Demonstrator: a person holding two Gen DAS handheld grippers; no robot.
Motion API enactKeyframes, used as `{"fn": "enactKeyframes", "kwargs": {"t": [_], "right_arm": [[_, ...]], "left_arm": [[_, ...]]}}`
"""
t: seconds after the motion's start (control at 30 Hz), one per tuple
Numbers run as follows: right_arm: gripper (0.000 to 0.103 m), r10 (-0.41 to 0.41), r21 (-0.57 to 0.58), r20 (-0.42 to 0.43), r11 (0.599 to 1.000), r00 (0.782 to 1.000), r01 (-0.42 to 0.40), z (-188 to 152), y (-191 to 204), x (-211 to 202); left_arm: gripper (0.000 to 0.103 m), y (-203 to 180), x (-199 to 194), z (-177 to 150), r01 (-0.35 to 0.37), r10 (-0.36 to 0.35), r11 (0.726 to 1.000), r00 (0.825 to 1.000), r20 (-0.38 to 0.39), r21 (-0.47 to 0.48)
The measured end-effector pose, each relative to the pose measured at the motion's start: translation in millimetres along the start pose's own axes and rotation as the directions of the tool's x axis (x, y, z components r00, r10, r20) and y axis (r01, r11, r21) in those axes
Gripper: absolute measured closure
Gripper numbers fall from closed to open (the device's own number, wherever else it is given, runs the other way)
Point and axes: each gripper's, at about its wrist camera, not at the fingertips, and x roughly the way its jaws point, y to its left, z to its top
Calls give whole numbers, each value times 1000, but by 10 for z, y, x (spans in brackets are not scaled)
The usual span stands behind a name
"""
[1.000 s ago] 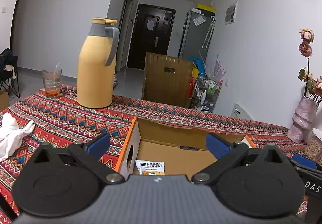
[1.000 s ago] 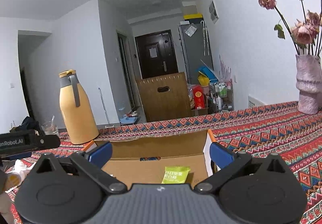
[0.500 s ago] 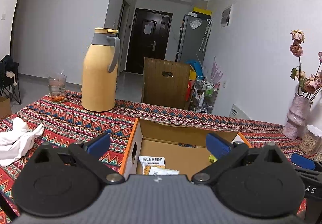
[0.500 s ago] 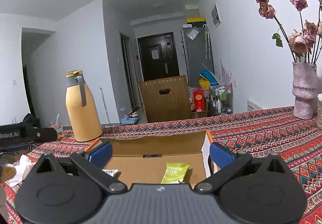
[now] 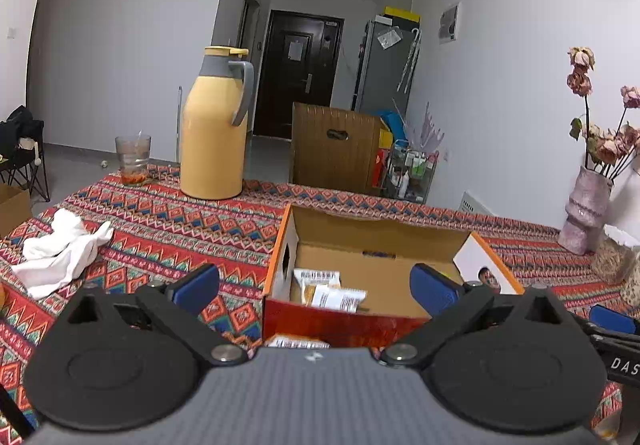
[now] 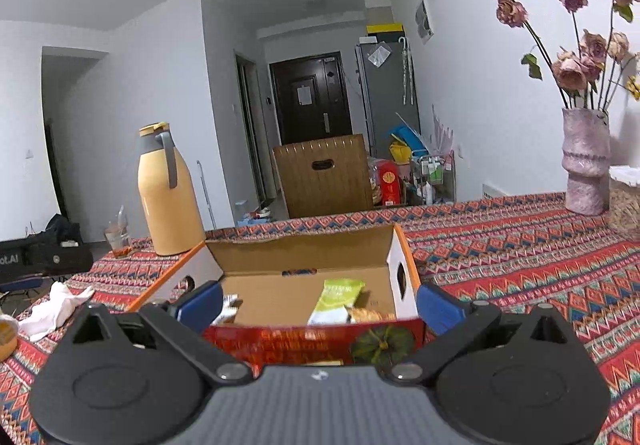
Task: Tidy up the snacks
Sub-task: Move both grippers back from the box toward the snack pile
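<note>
item: cardboard box point(image 5: 384, 245), open-topped, orange-edged, red front panel, standing on the patterned tablecloth point(image 5: 160, 221) just ahead of both tools.

contents: white-and-orange snack packets point(image 5: 330, 291) lying flat at the left of the box floor; a green snack packet point(image 6: 340, 295) leaning near the right wall, with an orange-brown packet point(image 6: 370, 314) just beside it. one more packet point(image 5: 298, 343) lies outside, against the red front, partly hidden by the tool body.

left gripper point(image 5: 316, 285): blue pads spread wide, nothing between them. right gripper point(image 6: 318, 301): likewise spread, empty, framing the front of the box.

handling, judged: the packets look light, thin and crinkly – film that slides and buckles under a pinch. a hold on a sealed end or flat edge seems better than across the puffed middle; the contents are probably brittle, so a gentle close. the box looks stiff enough to stay put, though light enough to shift if nudged.

change against the earlier frames: both cameras now sit further back and tilted lower – the red front panel and more of the box interior show where only the back wall and one packet did. packets and box appear undisturbed.

surroundings: yellow thermos jug point(image 5: 214, 125), drinking glass point(image 5: 133, 159), crumpled white cloth point(image 5: 60, 249), pink vase point(image 6: 586, 161) of dried roses.
</note>
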Motion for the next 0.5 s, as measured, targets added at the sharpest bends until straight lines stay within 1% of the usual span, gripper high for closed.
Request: {"fn": "enactKeyframes", "kwargs": {"t": [0.5], "right_arm": [[0, -4, 43, -76, 999, 997, 7, -365, -159, -300]], "left_arm": [[0, 132, -238, -427, 16, -13, 998, 999, -46, 55]]}}
